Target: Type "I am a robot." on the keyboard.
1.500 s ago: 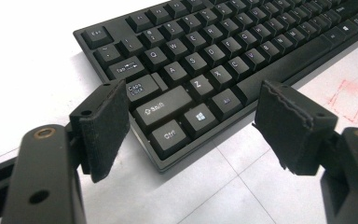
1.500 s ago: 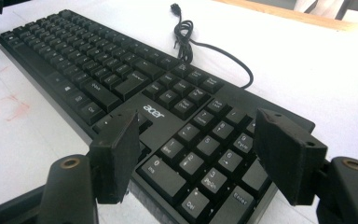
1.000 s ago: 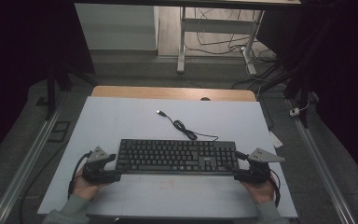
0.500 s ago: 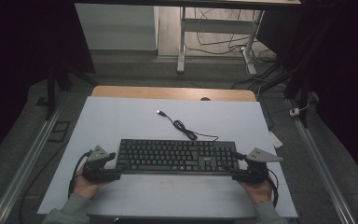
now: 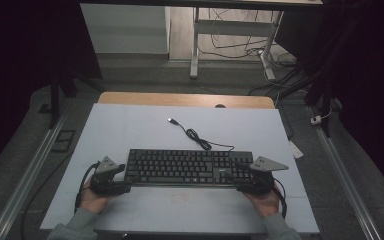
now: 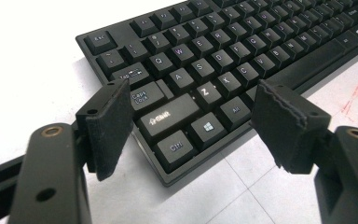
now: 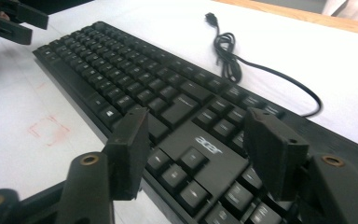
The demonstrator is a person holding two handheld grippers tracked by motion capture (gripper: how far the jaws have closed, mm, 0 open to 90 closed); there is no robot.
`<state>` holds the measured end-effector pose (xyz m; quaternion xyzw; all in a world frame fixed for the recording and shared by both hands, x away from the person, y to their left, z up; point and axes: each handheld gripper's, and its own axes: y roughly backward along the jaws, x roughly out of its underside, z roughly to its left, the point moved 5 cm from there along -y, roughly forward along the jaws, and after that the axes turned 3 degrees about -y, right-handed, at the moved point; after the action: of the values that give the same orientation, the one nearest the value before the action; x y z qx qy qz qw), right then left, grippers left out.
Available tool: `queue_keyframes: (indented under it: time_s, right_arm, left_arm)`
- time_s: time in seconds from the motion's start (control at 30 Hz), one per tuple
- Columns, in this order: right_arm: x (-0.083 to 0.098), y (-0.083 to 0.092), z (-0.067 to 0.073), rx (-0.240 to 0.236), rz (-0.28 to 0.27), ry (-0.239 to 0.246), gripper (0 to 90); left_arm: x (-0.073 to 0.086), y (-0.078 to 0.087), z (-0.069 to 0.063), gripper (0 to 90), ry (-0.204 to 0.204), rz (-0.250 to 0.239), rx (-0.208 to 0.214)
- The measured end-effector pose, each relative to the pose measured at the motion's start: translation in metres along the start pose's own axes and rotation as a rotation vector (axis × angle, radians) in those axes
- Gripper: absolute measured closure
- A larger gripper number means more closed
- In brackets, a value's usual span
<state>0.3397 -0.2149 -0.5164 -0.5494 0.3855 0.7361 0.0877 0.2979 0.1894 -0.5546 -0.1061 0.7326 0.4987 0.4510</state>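
White tabletop [image 5: 130, 130] held a black keyboard [image 5: 187, 167] near its front edge. Left claw [image 6: 193, 121] stood apart around the keyboard's left corner. Right claw [image 7: 193, 149] had just been closing over the right end, not yet gripping it.

The keyboard [image 6: 223, 60] runs off the left gripper view's top edge. Its cable [image 5: 196, 135] plug — too small to tell.

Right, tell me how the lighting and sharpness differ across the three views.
High view: dim, surroundings near black, the keyboard small and soft on the pale mat. Left gripper view: bright, mat blown out to white, key legends crisp, the near jaws slightly soft. Right gripper view: keys blur with distance, and the cable lies on glaring white.
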Motion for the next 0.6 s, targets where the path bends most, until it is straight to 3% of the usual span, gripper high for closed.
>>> queue_keyframes:
  time_s: [0.13, 0.33, 0.6]
  right_arm:
    - [-0.004, -0.004, 0.005, -0.014, -0.004, 0.011, 45.9]
    - [-0.008, -0.015, 0.017, -0.046, 0.020, 0.041, 60.2]
    - [-0.012, -0.025, 0.023, -0.049, 0.036, 0.052, 75.3]
  left_arm:
    - [0.000, 0.000, 0.000, 30.8, 0.005, -0.008, -0.001]
    - [0.000, 0.000, -0.001, 35.4, 0.007, -0.013, 0.000]
    - [-0.001, 0.000, -0.002, 42.6, 0.009, -0.024, 0.006]
